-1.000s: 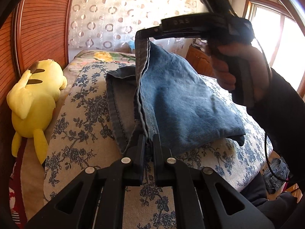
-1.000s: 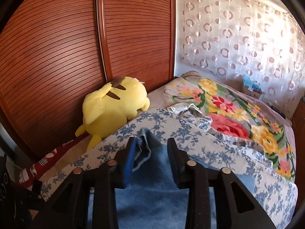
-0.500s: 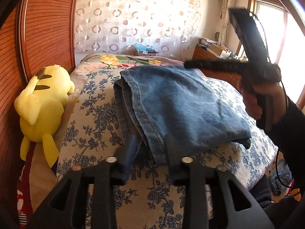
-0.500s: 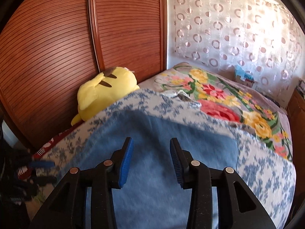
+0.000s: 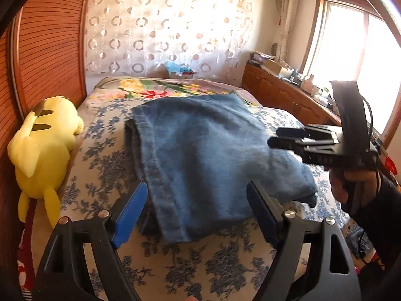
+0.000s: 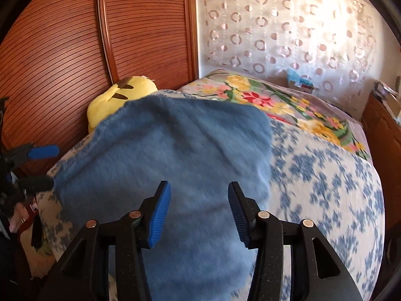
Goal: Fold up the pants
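Pants (image 5: 200,165) folded, seemingly flat on bed (image 5: 200,271).

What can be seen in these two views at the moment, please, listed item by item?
jeans: one pair, blue denim, lying folded on the bed, between both grippers' open fingers but not pinched
bedspread: one, white with blue flowers, under the jeans
floral blanket: one, pink with yellow and red flowers, far end of the bed
plush toy: one, yellow, at the bed's edge against the wardrobe
wardrobe doors: reddish-brown, slatted, beside the bed
curtain: one, white with ring pattern, behind the bed
cabinet: one, brown wood, cluttered top, under the window
left gripper: black with blue pads, jaws opening, nothing gripped
right gripper: same make, jaws opening, above the jeans
hand: one, dark sleeve, holding the right gripper
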`<action>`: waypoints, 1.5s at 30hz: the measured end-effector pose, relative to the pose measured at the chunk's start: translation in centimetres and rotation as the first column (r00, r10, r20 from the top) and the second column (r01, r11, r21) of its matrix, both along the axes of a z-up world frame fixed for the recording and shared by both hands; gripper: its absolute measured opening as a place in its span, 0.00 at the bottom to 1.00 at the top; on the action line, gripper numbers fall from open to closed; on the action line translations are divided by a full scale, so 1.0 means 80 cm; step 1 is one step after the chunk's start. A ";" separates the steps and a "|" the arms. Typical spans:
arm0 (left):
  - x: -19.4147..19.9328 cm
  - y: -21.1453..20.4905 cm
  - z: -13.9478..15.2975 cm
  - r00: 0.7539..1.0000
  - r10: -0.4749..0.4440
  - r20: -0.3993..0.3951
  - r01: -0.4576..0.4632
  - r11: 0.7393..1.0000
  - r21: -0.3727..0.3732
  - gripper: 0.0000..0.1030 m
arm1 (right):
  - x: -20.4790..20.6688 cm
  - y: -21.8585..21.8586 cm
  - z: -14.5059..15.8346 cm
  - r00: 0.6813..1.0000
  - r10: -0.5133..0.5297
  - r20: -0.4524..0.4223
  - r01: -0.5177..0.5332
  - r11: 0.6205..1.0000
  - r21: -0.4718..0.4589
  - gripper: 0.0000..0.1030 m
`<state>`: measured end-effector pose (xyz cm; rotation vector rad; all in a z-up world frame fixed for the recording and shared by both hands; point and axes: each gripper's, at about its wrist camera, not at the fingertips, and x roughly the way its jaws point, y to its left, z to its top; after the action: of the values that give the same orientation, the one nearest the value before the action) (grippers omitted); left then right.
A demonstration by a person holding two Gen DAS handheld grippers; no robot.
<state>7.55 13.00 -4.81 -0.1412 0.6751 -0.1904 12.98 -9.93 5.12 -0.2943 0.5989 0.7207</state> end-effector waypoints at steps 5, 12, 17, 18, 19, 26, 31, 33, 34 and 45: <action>0.010 -0.014 0.004 1.000 -0.001 0.005 0.001 1.000 -0.004 0.80 | -0.019 -0.024 -0.008 0.999 -0.042 0.008 0.042 0.999 0.000 0.51; 0.021 -0.034 -0.004 1.000 -0.016 -0.010 0.016 0.999 0.033 0.79 | -0.038 -0.045 -0.021 0.997 -0.075 -0.024 0.075 0.997 0.015 0.51; 0.028 -0.036 -0.023 0.998 0.003 -0.056 0.001 0.998 0.065 0.79 | -0.045 -0.061 -0.026 0.995 -0.090 -0.042 0.091 0.995 0.034 0.51; 0.029 -0.036 -0.027 0.998 0.005 -0.062 -0.001 0.998 0.067 0.79 | -0.045 -0.063 -0.028 0.995 -0.093 -0.047 0.095 0.995 0.038 0.51; 0.030 -0.035 -0.031 0.998 0.005 -0.069 0.000 0.998 0.069 0.79 | -0.046 -0.064 -0.030 0.994 -0.095 -0.054 0.098 0.994 0.041 0.51; 0.029 -0.042 -0.042 0.997 0.005 -0.077 0.003 0.995 0.102 0.79 | -0.054 -0.066 -0.050 0.990 -0.111 -0.085 0.114 0.993 0.031 0.51; 0.030 -0.043 -0.047 0.996 0.006 -0.084 0.002 0.995 0.103 0.80 | -0.057 -0.065 -0.060 0.989 -0.115 -0.096 0.118 0.993 0.022 0.51; 0.030 -0.045 -0.047 0.996 0.007 -0.084 0.002 0.994 0.105 0.80 | -0.057 -0.064 -0.060 0.989 -0.115 -0.096 0.117 0.993 0.021 0.51; 0.030 -0.045 -0.048 0.996 0.008 -0.084 0.001 0.994 0.106 0.80 | -0.057 -0.064 -0.060 0.989 -0.114 -0.099 0.117 0.993 0.023 0.51; 0.029 -0.052 -0.017 0.999 -0.009 -0.039 0.013 0.995 0.102 0.79 | -0.056 -0.066 -0.064 0.988 -0.120 -0.096 0.124 0.992 0.037 0.51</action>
<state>9.90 8.84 -6.14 -0.0428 0.7230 -0.1639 8.48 -15.22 0.00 -0.1831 0.6834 0.6309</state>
